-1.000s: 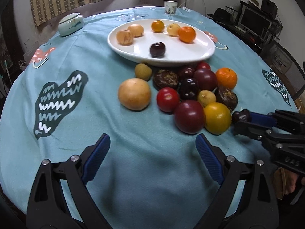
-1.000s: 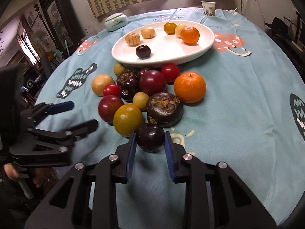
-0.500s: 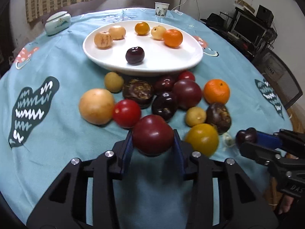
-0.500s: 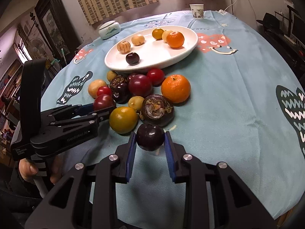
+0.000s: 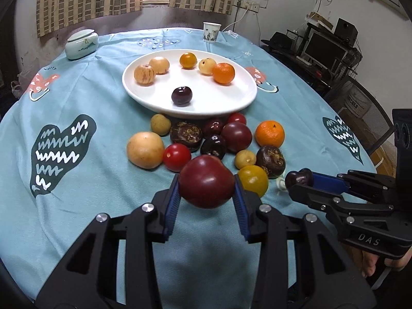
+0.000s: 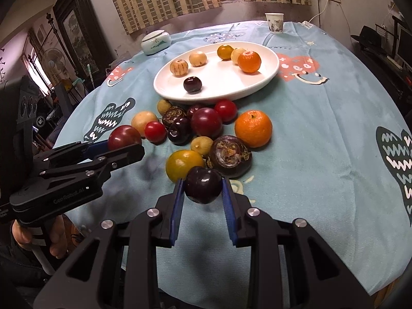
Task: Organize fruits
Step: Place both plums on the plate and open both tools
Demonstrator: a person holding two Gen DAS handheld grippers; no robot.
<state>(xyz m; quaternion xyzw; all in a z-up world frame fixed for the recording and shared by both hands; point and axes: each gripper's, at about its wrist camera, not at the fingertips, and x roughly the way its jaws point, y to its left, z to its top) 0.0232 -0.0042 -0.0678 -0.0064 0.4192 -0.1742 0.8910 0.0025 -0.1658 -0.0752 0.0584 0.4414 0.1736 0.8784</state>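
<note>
My left gripper [image 5: 206, 195] is shut on a large dark red plum [image 5: 206, 181], held just above the cloth at the near edge of the fruit pile; the same plum [image 6: 124, 137] shows in the right wrist view. My right gripper [image 6: 203, 193] is shut on a small dark purple plum [image 6: 203, 185], also lifted; this plum [image 5: 298, 179] shows at the right of the left wrist view. A white oval plate [image 5: 231, 100] behind the pile holds several fruits, among them an orange [image 5: 223, 73] and a dark plum [image 5: 182, 95].
Loose fruits lie in front of the plate on the blue tablecloth: an orange [image 5: 269, 133], a yellow fruit [image 5: 252, 180], a red tomato [image 5: 177, 156], a tan round fruit [image 5: 145, 149], two brown mangosteens. A lidded ceramic jar [image 5: 81, 44] and a paper cup [image 5: 211, 32] stand at the far edge.
My left gripper went from open to shut on the large dark red plum and lifted it off the cloth. The right gripper kept its hold on the small dark plum and rose slightly.
</note>
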